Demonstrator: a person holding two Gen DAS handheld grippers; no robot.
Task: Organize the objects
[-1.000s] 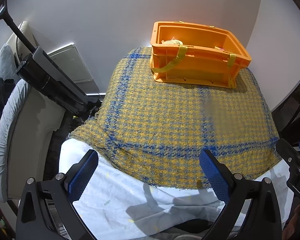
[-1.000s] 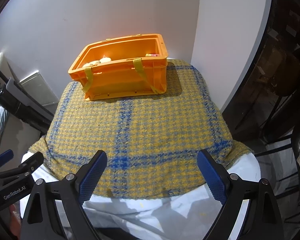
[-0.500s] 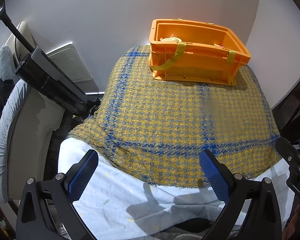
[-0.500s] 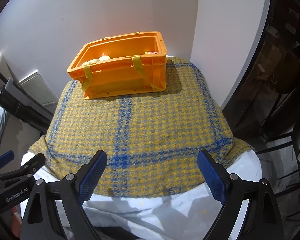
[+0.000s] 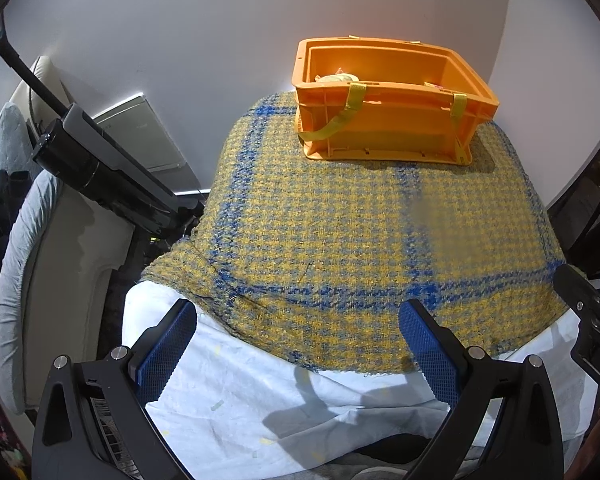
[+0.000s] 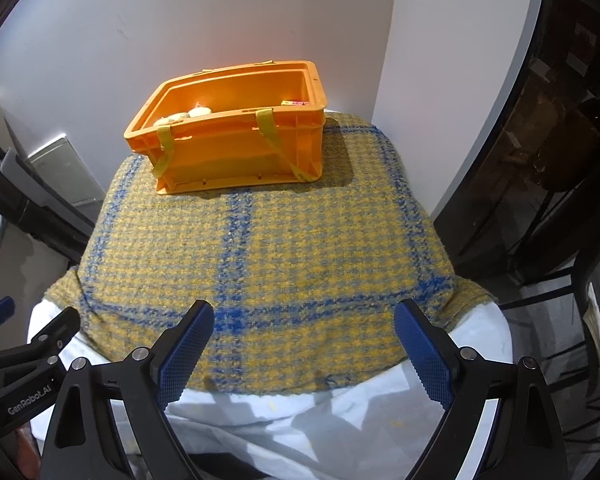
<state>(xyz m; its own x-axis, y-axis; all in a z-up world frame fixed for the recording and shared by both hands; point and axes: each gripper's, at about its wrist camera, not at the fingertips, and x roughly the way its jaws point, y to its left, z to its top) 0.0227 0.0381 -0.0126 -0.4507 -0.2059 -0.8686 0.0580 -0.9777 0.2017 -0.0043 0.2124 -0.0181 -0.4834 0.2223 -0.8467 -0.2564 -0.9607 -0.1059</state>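
White sheeting (image 5: pixel 260 392) lay nearest, smooth and creased, under a coarse woven yellow-and-blue plaid blanket (image 5: pixel 340 220) that covered the rounded surface. Over its near edge hovered the left gripper (image 5: pixel 298 334) and the right gripper (image 6: pixel 304 336), each with its ridged blue pads (image 6: pixel 186 350) spread wide and nothing between them. Well beyond both pairs of fingers, at the blanket's far end by the white wall (image 5: pixel 204 32), stood the task's rectangular orange plastic crate (image 5: pixel 392 120) with yellow straps (image 5: pixel 332 124), holding pale rounded items (image 6: pixel 188 115) and a small pink-and-yellow piece (image 6: pixel 294 103).
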